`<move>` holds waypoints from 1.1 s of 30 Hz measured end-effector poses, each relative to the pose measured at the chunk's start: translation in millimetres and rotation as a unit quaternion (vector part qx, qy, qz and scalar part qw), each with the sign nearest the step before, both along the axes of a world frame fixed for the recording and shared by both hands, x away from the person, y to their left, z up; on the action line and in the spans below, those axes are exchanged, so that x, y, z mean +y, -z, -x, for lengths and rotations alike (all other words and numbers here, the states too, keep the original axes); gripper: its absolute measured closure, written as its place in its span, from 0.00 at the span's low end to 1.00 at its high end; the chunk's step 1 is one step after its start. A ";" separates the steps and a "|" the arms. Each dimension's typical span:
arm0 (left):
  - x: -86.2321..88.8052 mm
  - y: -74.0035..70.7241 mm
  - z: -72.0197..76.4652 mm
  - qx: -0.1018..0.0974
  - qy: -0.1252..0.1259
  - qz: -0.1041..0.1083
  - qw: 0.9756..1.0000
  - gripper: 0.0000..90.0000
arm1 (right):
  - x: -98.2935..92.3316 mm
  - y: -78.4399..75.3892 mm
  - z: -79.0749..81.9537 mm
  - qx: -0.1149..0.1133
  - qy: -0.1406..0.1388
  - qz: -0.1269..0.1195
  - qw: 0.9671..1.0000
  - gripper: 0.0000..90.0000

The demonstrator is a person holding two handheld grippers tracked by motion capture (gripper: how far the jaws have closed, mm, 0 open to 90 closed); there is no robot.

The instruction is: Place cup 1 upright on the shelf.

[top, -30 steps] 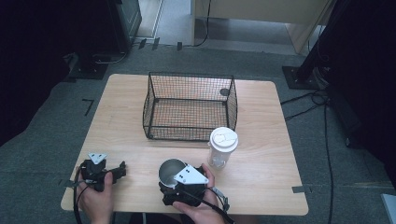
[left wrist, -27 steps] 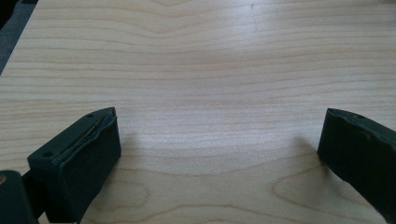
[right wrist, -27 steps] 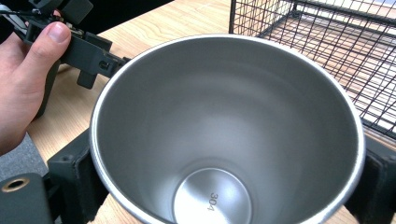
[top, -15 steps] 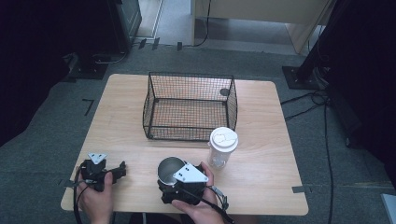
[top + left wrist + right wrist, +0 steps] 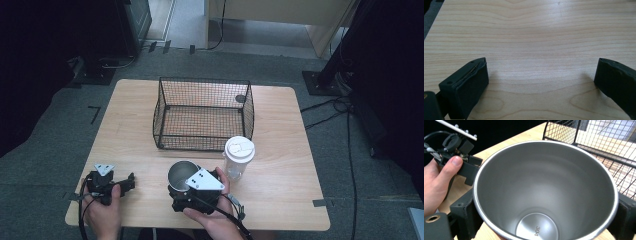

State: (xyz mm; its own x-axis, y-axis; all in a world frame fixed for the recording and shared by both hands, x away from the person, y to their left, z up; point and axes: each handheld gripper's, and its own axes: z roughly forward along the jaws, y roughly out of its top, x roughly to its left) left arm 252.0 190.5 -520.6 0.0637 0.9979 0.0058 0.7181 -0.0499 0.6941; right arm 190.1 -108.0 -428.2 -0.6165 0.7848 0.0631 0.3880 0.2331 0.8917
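Grey carpet surrounds the wooden worktop (image 5: 280, 195). Right gripper (image 5: 192, 192) fingers hug the steel cup (image 5: 544, 192) near the wire basket (image 5: 202, 115); inside reads "304". Left gripper (image 5: 107, 185) fingers gape, empty.

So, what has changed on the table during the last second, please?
Nothing visibly changed. The right gripper stays closed around the shiny steel cup, which remains upright near the black wire basket. The left gripper rests open on the wooden table, and the clear plastic cup with a white lid has not moved.
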 end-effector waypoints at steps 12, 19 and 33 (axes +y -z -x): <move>0.0 0.0 0.0 0.000 0.000 0.000 1.000 0.00 | 2.3 -14.7 -5.9 -0.023 0.004 -0.009 1.000 0.08; 0.0 0.0 0.0 0.000 0.000 0.000 1.000 0.00 | 2.3 -24.5 -11.0 -0.036 0.009 -0.012 0.999 0.08; -0.2 0.0 0.0 0.000 0.002 0.000 1.000 0.00 | 5.9 -37.8 -19.9 -0.055 0.010 -0.015 0.998 0.08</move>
